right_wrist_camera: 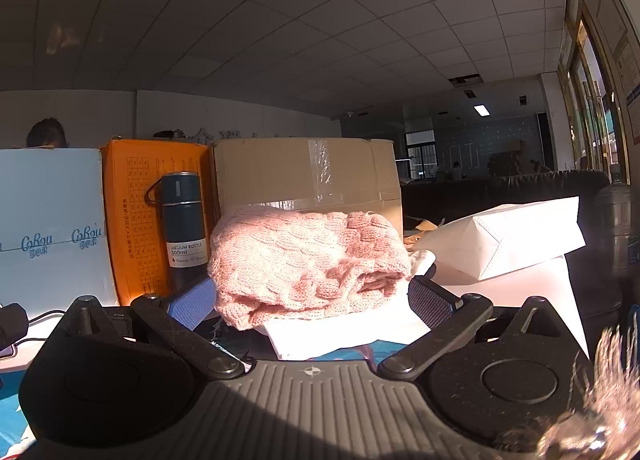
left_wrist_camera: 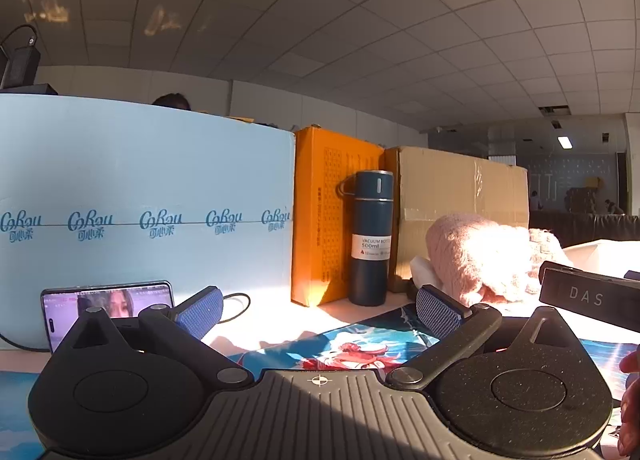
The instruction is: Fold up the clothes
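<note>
Both grippers are spread wide and hold nothing. The right gripper (right_wrist_camera: 310, 302) faces a folded pink knit sweater (right_wrist_camera: 308, 264) lying on white cloth (right_wrist_camera: 332, 330); the left gripper (left_wrist_camera: 318, 306) hovers over a printed mat (left_wrist_camera: 344, 344).

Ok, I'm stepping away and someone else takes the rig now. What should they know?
Left claw: open, empty, over the picture mat.
Right claw: open, empty, facing the pink sweater.
The sweater lies bundled on a white garment, in front of the cardboard box.
Done: sweater looks roughly folded.
Left: the white garment underneath; how neatly it is folded can't be judged.
</note>
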Action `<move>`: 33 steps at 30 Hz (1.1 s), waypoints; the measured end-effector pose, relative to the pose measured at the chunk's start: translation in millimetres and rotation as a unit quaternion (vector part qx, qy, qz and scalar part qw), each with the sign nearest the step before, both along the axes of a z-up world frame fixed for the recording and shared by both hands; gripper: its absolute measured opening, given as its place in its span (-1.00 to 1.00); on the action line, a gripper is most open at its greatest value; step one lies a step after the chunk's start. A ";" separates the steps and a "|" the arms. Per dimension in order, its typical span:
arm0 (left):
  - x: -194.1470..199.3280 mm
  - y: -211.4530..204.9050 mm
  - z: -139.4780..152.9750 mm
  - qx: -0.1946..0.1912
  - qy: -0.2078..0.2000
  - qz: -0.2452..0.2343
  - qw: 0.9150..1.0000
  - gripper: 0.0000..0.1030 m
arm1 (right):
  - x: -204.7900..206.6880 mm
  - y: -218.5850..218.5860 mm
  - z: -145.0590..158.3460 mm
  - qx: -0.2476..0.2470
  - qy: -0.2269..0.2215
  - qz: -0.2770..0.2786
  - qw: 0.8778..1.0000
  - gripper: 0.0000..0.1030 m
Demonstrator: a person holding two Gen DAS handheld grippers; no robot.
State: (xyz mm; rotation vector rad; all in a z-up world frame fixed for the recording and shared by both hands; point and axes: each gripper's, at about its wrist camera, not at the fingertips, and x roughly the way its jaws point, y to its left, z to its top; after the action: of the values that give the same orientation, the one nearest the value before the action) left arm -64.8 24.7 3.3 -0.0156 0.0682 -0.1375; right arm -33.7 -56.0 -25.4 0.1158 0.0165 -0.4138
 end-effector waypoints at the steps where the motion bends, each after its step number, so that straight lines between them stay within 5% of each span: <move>1: 0.2 -0.2 -0.1 0.000 0.001 0.000 1.000 1.00 | -0.1 -0.1 0.0 0.000 0.000 0.001 1.000 1.00; 33: 3.0 -1.5 0.0 0.004 0.008 -0.004 1.000 1.00 | 0.3 -4.1 -0.1 0.015 0.001 0.018 1.000 1.00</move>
State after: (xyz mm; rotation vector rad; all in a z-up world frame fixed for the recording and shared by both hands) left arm -61.8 23.3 3.3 -0.0078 0.0846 -0.1451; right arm -33.4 -60.2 -25.6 0.1438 0.0265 -0.3781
